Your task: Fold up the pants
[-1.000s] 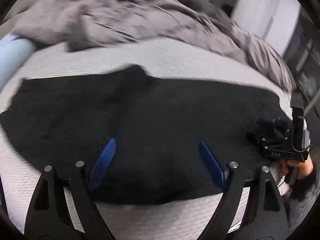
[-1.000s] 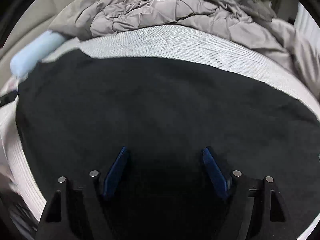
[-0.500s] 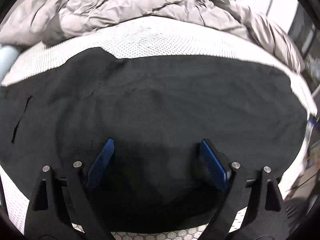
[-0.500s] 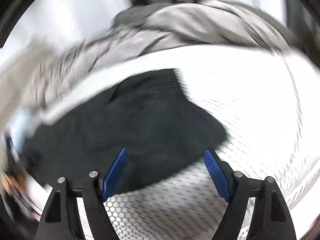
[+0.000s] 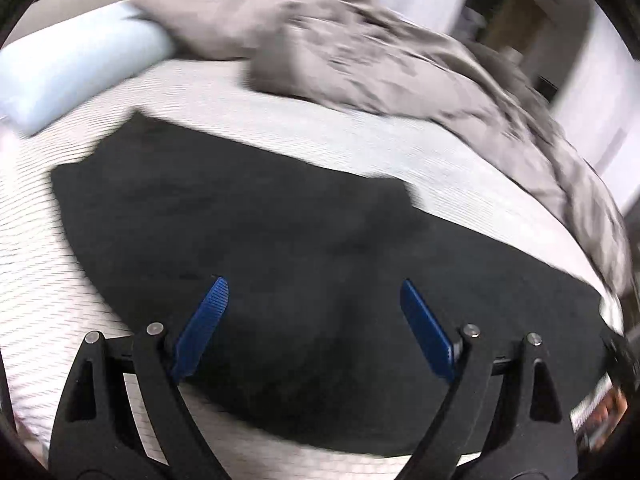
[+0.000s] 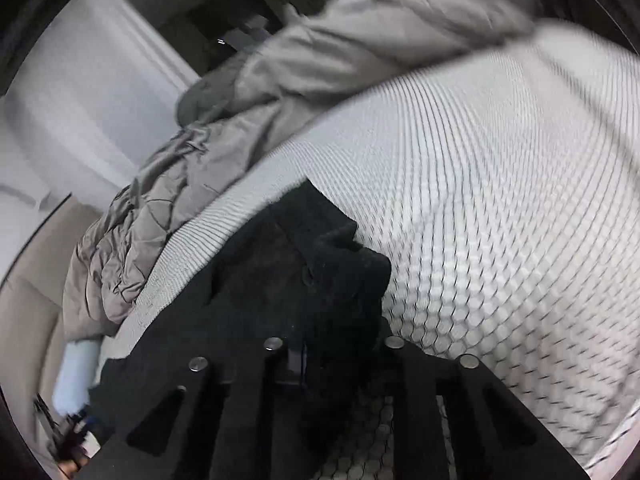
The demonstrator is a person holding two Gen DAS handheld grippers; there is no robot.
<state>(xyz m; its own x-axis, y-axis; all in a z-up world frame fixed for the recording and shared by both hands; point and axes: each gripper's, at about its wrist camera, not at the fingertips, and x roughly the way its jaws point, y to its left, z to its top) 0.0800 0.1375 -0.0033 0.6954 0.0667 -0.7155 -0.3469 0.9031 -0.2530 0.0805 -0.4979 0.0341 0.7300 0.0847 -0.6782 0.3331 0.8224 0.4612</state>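
Black pants [image 5: 256, 232] lie spread flat across the white honeycomb-pattern bed cover [image 5: 280, 120]. My left gripper [image 5: 314, 304] hovers over their near edge, open and empty, its blue pads wide apart. In the right wrist view my right gripper [image 6: 332, 320] is shut on a bunched corner of the pants [image 6: 320, 260] at their end, lifted a little off the bed cover [image 6: 500, 200]. The blue pads are hidden in the cloth.
A rumpled grey duvet [image 5: 360, 48] is piled along the far side of the bed, also in the right wrist view [image 6: 240, 100]. A pale blue bolster [image 5: 72, 68] lies at the far left. White walls and a dark doorway stand behind.
My right gripper swung to the end of the pants and closed on a corner of the cloth. My left gripper shifted left along the pants and stayed open.
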